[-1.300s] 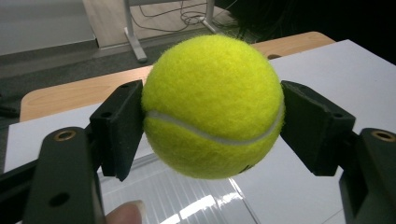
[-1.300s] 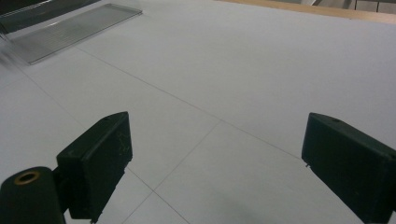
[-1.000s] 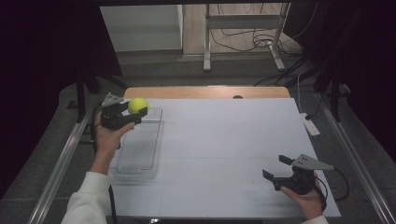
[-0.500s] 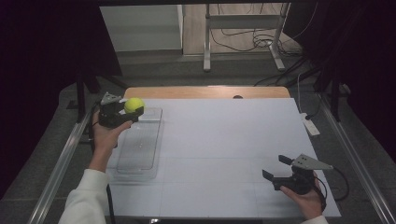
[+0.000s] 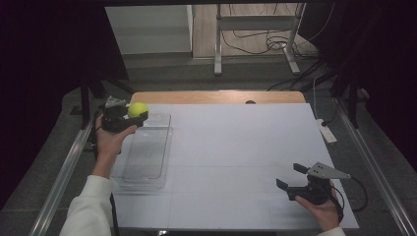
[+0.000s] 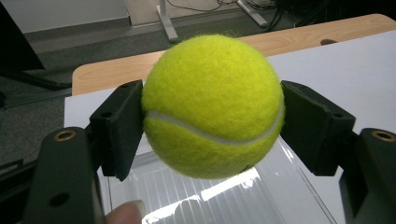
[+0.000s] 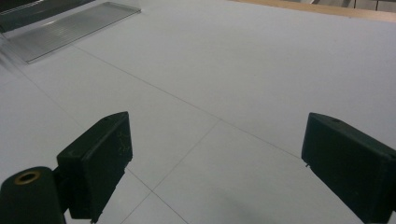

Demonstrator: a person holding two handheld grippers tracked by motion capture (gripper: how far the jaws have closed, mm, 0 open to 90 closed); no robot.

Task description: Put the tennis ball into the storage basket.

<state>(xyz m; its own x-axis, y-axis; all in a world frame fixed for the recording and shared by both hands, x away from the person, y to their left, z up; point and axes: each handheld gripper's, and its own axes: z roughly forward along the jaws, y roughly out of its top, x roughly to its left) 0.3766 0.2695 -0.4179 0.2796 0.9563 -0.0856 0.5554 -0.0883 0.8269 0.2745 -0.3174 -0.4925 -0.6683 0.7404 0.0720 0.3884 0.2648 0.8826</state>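
- The left tongs (image 5: 139, 114) pinch a fuzzy yellow-green tennis ball with a white seam (image 5: 137, 108); in the left gripper view both black pads (image 6: 119, 128) press against opposite sides of the ball (image 6: 212, 105).
- The ball is held in the air above the far end of a clear, rectangular plastic tray with a ribbed floor (image 5: 147, 152); it does not touch the tray.
- The tray (image 6: 224, 198) lies flat on the white-covered table (image 5: 236, 147), along the table's left edge, with its long side running from near to far.
- The person's left hand (image 5: 109, 140) grips the left tongs just to the left of the tray's far end.
- The right tongs (image 5: 291, 176) stand spread with nothing between the jaws, held in the right hand (image 5: 322, 209) well apart from the tray, over the near right corner of the table.
- In the right gripper view the tray (image 7: 70, 28) lies far off at upper left, beyond bare table surface (image 7: 233, 93).
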